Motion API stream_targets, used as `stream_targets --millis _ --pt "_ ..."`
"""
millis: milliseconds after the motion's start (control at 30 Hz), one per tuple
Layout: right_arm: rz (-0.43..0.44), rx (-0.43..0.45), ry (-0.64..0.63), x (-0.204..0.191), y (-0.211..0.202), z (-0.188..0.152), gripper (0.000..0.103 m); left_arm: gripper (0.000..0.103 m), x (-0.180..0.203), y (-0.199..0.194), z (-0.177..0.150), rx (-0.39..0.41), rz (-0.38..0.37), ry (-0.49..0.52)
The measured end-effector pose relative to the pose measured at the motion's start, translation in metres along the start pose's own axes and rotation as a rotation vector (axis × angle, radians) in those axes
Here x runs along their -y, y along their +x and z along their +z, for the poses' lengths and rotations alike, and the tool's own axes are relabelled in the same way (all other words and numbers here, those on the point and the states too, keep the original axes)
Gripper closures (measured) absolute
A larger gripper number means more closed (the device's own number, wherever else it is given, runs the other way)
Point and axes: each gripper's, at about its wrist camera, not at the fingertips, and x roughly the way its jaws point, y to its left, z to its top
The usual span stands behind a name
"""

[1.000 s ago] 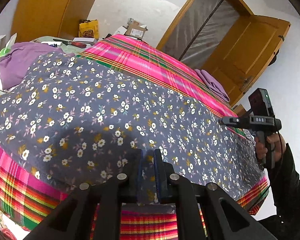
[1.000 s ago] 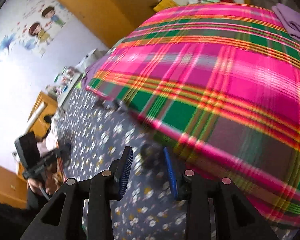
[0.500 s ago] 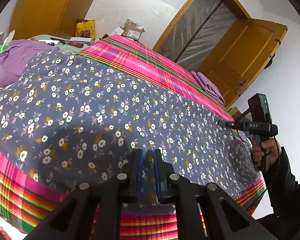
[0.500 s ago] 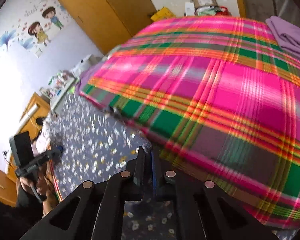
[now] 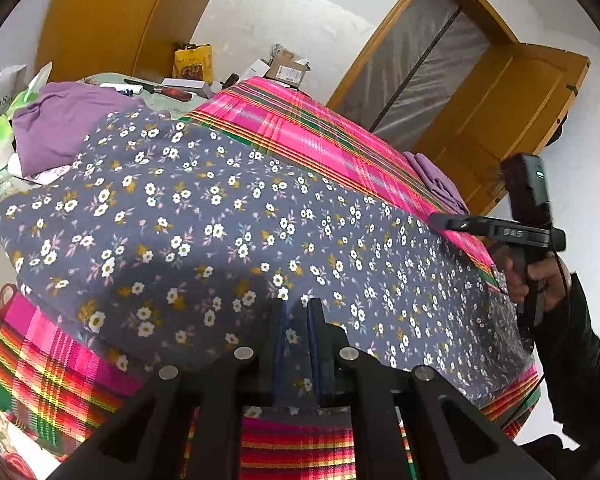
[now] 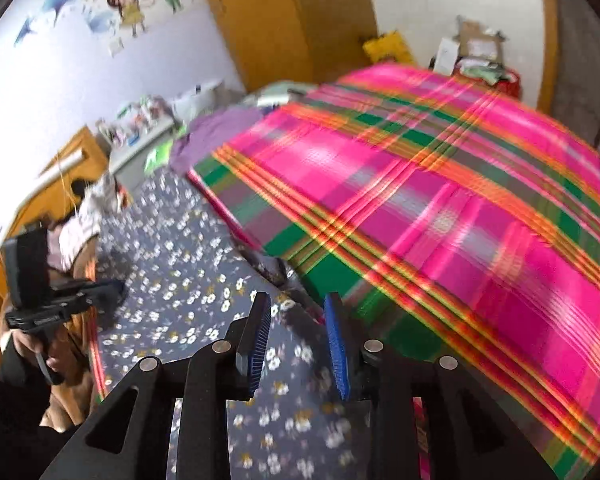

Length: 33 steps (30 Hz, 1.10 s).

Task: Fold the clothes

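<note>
A grey-blue floral cloth (image 5: 220, 220) lies spread over a pink plaid bedspread (image 5: 320, 140). My left gripper (image 5: 297, 304) is shut on the cloth's near edge, and fabric fills the narrow gap between its blue pads. In the right wrist view the same floral cloth (image 6: 180, 260) ends at the plaid bedspread (image 6: 440, 200). My right gripper (image 6: 297, 298) hovers over that far edge with its jaws opening, the pads apart and pressing on nothing. Each gripper shows in the other's view: the right gripper (image 5: 436, 218) at the cloth's far right, the left gripper (image 6: 118, 290) at the left.
A purple garment (image 5: 60, 120) lies bunched at the bed's left, and a folded purple cloth (image 5: 440, 180) lies near the far right edge. Boxes (image 5: 284, 68) and a red-handled tool (image 5: 172, 92) sit beyond the bed. A wooden door (image 5: 512, 100) stands open. A dark sleeve (image 5: 572, 340) is at the right.
The right gripper closed on the floral cloth's far edge half a second ago, and now its jaws stand apart again and it has shifted sideways. The left gripper has kept its grip and place.
</note>
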Motion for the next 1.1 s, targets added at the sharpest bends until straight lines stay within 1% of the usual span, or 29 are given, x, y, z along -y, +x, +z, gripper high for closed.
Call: stream_targets --millis 33,100,133,233,333,400,533,600,667,733,767,800,833,900,1000,1100 --pt "0.022 -0.026 -0.027 -0.005 0.007 -0.001 0.076 0.092 -0.001 0.000 0.000 0.001 -0.003 -0.001" --pt "0.059 -0.048 -0.096 -0.020 0.010 -0.009 0.078 0.092 -0.002 0.000 -0.001 0.003 -0.013 -0.007" --pt "0.067 -0.053 -0.128 -0.028 0.010 -0.013 0.080 0.092 -0.003 0.001 -0.001 0.004 -0.016 -0.011" --pt "0.079 -0.056 -0.206 -0.047 0.008 -0.023 0.080 0.092 -0.003 0.002 -0.001 0.003 -0.022 -0.009" --pt "0.083 -0.077 -0.211 -0.050 0.014 -0.029 0.078 0.092 -0.004 0.003 0.001 0.004 -0.033 -0.009" --pt "0.103 -0.096 -0.194 -0.050 0.019 -0.031 0.077 0.092 -0.006 0.003 0.001 0.005 -0.042 -0.017" --pt "0.131 -0.125 -0.205 -0.056 0.016 -0.035 0.066 0.092 -0.008 0.002 0.001 0.007 -0.053 -0.025" --pt "0.144 -0.135 -0.234 -0.062 0.012 -0.033 0.066 0.092 -0.009 0.002 0.001 0.008 -0.057 -0.028" --pt "0.164 -0.101 -0.212 -0.057 0.004 -0.028 0.066 0.092 -0.010 0.002 0.001 0.009 -0.061 -0.031" --pt "0.182 -0.049 -0.145 -0.042 -0.004 -0.018 0.066 0.092 -0.010 0.002 0.001 0.010 -0.062 -0.034" --pt "0.189 -0.027 -0.110 -0.034 -0.006 -0.014 0.067 0.092 -0.010 0.002 0.001 0.010 -0.063 -0.035" --pt "0.192 -0.012 -0.074 -0.026 -0.006 -0.009 0.071 0.092 -0.010 0.003 0.001 0.010 -0.063 -0.036" --pt "0.191 -0.002 -0.037 -0.017 -0.006 -0.004 0.084 0.092 -0.011 0.003 0.001 0.010 -0.063 -0.038" --pt "0.171 -0.007 0.019 -0.004 0.001 0.005 0.095 0.092 -0.011 0.003 0.001 0.011 -0.064 -0.042" --pt "0.127 -0.041 0.022 0.003 0.017 0.008 0.097 0.092 -0.013 0.002 0.000 0.013 -0.070 -0.053" --pt "0.134 -0.082 -0.015 -0.004 0.028 0.005 0.098 0.092 -0.014 0.002 0.000 0.015 -0.075 -0.060"
